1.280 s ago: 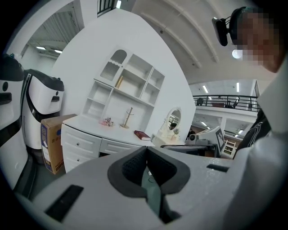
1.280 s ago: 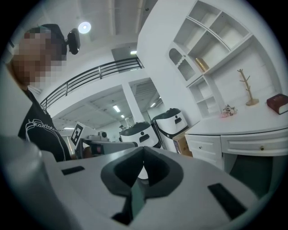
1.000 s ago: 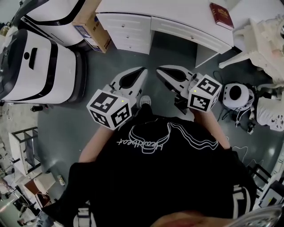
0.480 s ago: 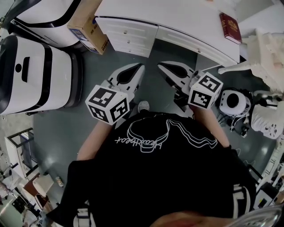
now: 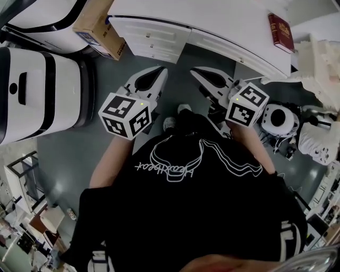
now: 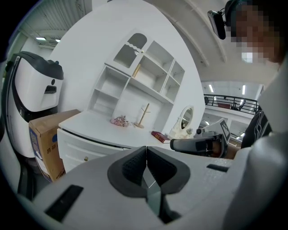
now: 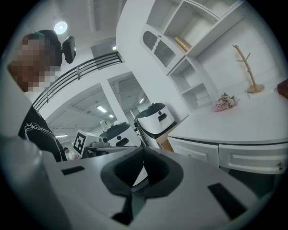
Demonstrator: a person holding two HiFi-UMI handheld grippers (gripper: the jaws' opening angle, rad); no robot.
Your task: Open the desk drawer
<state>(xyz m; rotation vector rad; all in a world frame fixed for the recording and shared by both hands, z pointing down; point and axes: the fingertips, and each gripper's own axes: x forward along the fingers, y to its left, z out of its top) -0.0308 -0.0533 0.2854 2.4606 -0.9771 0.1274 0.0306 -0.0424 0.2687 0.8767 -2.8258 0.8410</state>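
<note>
Head view: vs a sec ago the worktop (image 5: 212,16) sits nearer. The left tongs (image 5: 161,70) & right tongs (image 5: 194,70) have come fwd toward it side by side, both still short of the desk drawers (image 5: 151,38). So this is approach only: nothing touched, every front flush, contents unseen. The cardboard box (image 5: 98,26) beside the desk is closed too.

Left gripper view: left tongs are pressed together w/ nothing between (they'd likely have to spread for a knob). The drawers lie low left, under the worktop edge. The shelf unit (image 6: 130,81) above has mostly bare cubbies; one holds a slim gold-ish item (image 6: 136,70).

Right gripper view: right tongs have their tips together too, empty. The centre drawer (image 7: 252,157) at lower right is shut. Can't tell which drawer is the target.
</note>
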